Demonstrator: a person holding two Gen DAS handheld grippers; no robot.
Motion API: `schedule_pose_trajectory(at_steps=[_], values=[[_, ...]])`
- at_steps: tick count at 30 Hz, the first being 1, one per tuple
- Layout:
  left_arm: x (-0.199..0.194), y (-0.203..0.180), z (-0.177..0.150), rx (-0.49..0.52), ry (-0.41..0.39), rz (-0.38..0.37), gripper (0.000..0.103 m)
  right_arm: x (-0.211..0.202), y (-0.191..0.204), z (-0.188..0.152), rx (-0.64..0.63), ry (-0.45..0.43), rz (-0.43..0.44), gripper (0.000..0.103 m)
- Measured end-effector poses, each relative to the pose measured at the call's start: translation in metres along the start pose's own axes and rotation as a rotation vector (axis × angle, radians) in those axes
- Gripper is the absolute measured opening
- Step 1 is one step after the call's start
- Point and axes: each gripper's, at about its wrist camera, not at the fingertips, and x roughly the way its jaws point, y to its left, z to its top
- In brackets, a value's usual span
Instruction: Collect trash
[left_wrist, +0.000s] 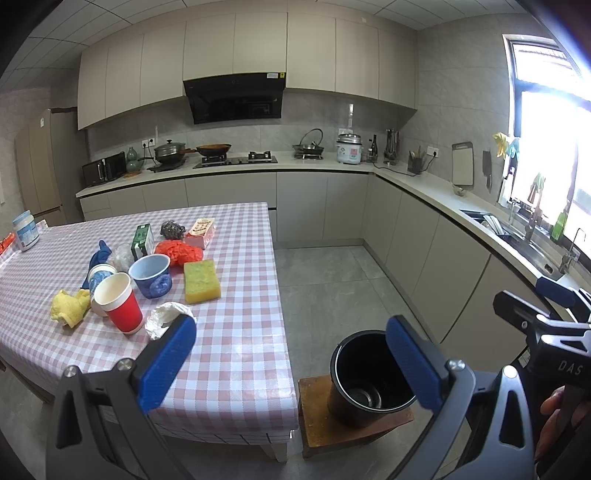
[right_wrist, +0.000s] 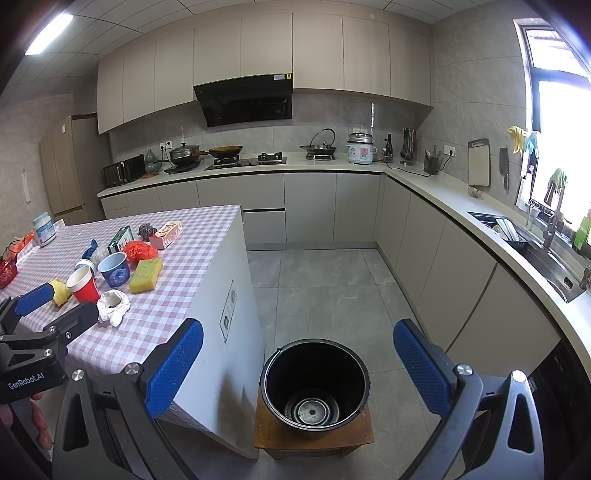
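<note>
Checked tablecloth (left_wrist: 240, 295) holds crumpled white paper (left_wrist: 166, 317) just beyond the left gripper (left_wrist: 291, 354), both jaws spread, empty.

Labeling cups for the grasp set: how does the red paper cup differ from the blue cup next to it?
The red paper cup is taller and narrower; the blue cup is squatter and wider. The red cup has plain red walls and a white inside; the blue cup has a printed blue pattern and a pale blue inside. The red cup sits nearer the table's front edge, the blue cup behind it. Both stand upright, open and apparently empty, on the checked tablecloth.
</note>
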Motion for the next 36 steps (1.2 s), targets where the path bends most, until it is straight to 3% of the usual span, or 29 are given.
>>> schedule_pose_trajectory(at_steps=[36], values=[[0.0011,-0.0023,0.0005,-0.003,0.000,-0.003,0.103,0.0012,-0.0010,-0.0011,0.005,0.000,0.000,0.103]])
